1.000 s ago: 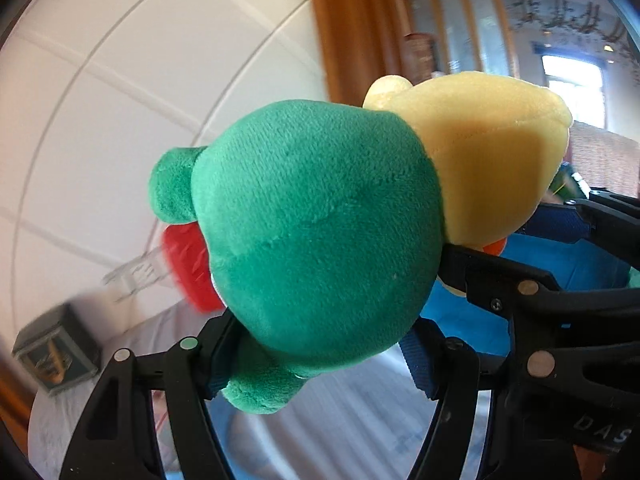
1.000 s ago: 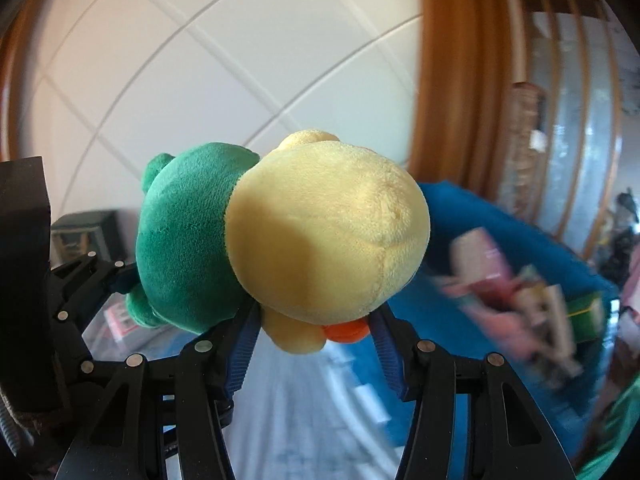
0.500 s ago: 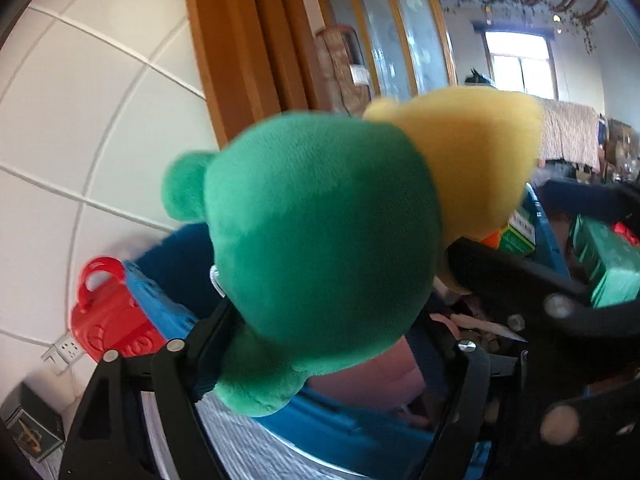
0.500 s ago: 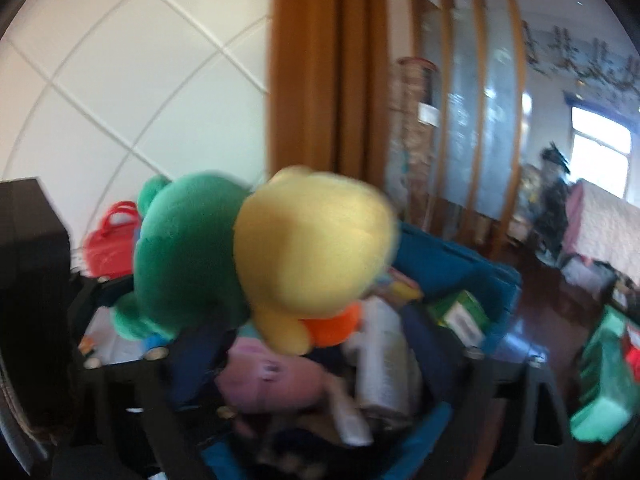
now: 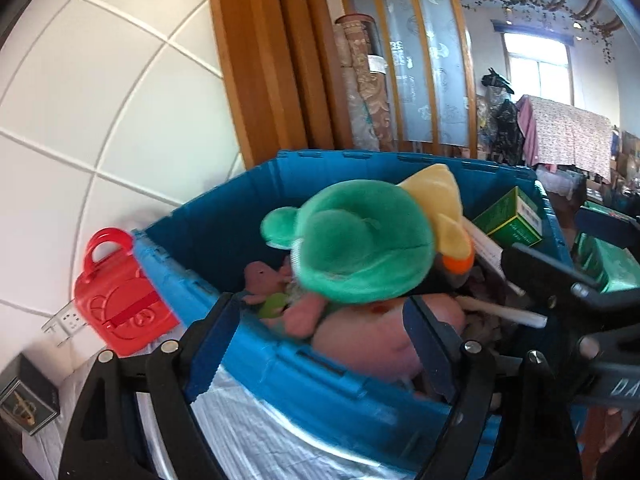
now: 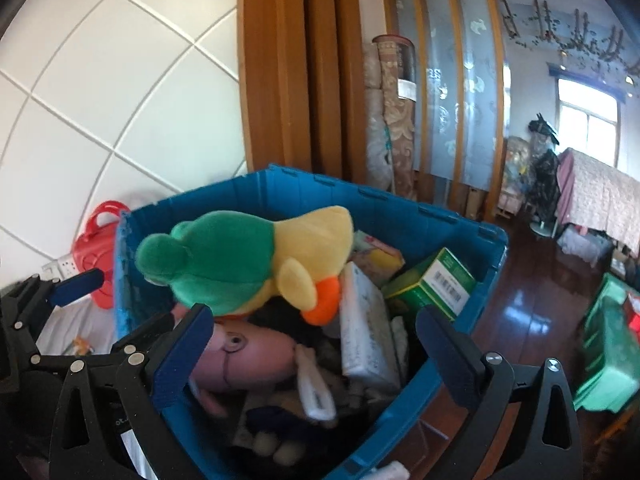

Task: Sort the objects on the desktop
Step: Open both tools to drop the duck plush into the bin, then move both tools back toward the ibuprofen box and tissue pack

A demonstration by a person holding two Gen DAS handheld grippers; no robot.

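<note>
A green and yellow plush duck [image 5: 360,248] [image 6: 240,264] with an orange beak is in the mouth of the blue crate [image 5: 224,216] [image 6: 400,200], over the things inside. It looks slightly blurred, and I cannot tell whether it rests on them. My left gripper [image 5: 320,340] is at the crate's near rim, its jaws opening, with the duck beyond the pads and untouched. My right gripper [image 6: 312,348] stands beside it, jaws opening wide, with nothing between them.
The crate holds a pink plush [image 6: 248,356], a green carton [image 6: 432,284], a white box [image 6: 364,332] and several smaller items. A red toy case [image 5: 120,300] leans against the tiled wall to the left. A green bin [image 6: 608,352] sits on the wooden floor to the right.
Both grippers carried the duck sideways from the wall to above the crate, then spread their jaws. The duck left the pads and dropped into the crate's mouth.
</note>
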